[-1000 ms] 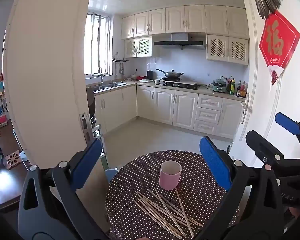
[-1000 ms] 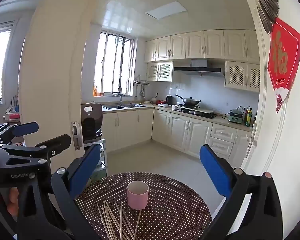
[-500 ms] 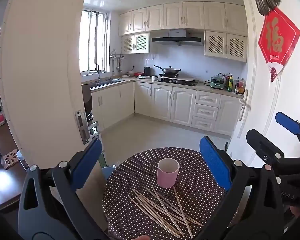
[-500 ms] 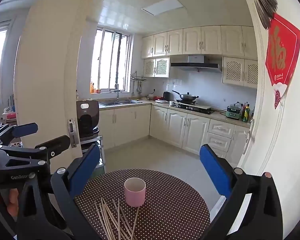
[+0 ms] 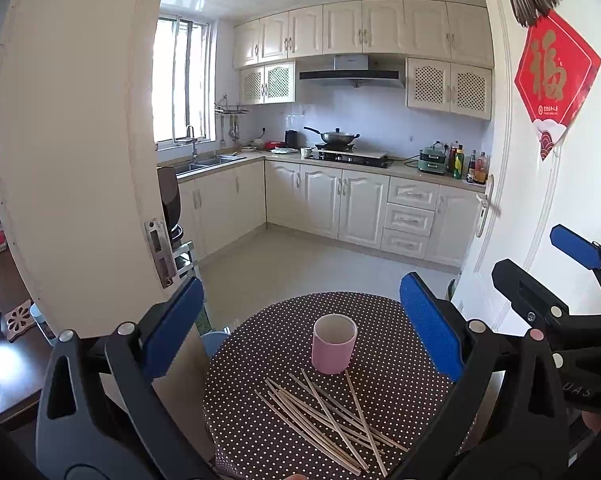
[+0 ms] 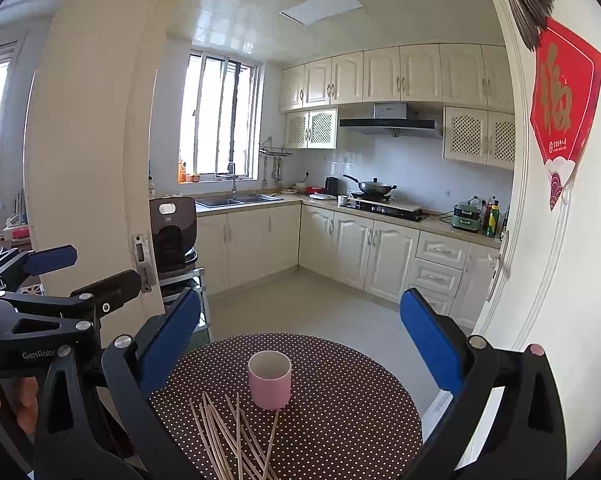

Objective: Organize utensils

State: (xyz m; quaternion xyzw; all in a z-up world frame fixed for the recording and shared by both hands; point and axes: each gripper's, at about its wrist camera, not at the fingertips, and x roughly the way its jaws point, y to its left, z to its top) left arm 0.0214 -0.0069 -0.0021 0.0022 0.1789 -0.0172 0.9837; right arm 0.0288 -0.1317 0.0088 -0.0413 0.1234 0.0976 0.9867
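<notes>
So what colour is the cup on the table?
The cup is pink, white inside. It shows best in the left wrist view.

The setting is a home kitchen, viewed through an open doorway. Cream wall cabinets [image 5: 364, 28] run above a range hood [image 5: 352, 70] at 12 o'clock. Below the hood, a wok [image 5: 334, 135] sits on a stove [image 5: 348, 156]. A sink [image 5: 208, 162] stands under a window [image 5: 180, 84] at 10 o'clock. Bottles [image 5: 466, 162] crowd the counter at 2 o'clock. A red paper decoration [image 5: 554, 74] hangs on the door at 2 o'clock. A round table [image 5: 388, 340] with a dotted cloth stands at 6 o'clock.
</notes>
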